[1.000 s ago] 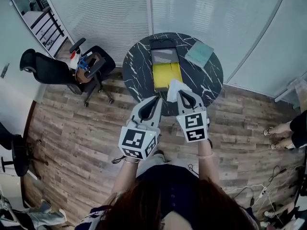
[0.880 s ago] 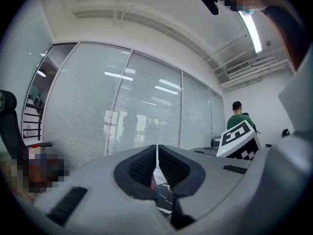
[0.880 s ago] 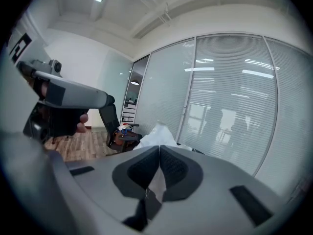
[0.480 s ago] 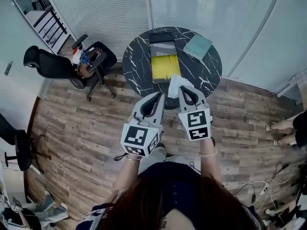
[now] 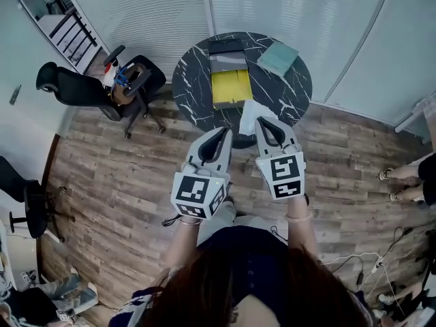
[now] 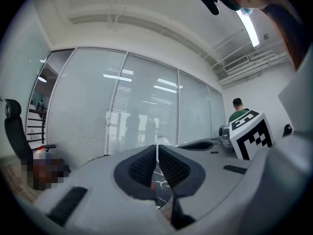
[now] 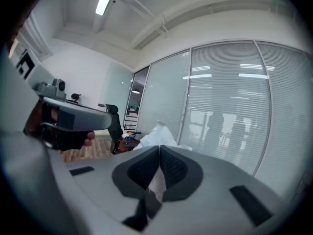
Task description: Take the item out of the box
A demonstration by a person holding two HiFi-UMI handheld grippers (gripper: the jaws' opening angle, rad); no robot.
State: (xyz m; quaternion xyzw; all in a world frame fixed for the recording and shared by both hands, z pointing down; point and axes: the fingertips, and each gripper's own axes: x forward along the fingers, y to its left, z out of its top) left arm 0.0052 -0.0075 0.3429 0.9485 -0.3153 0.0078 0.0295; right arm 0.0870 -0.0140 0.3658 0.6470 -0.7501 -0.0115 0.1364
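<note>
Right tool (image 7: pixel 159 151) gripped what looked like a white bag (image 7: pixel 159 134) by its edge, left tool (image 6: pixel 157 150) closed empty; jerking could slip it free

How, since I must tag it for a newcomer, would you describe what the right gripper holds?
Find the round black marble table. Over its near edge the right gripper pinches a crumpled white packet, shapeless, unlike the flat yellow-lined box and teal pad behind it.
</note>
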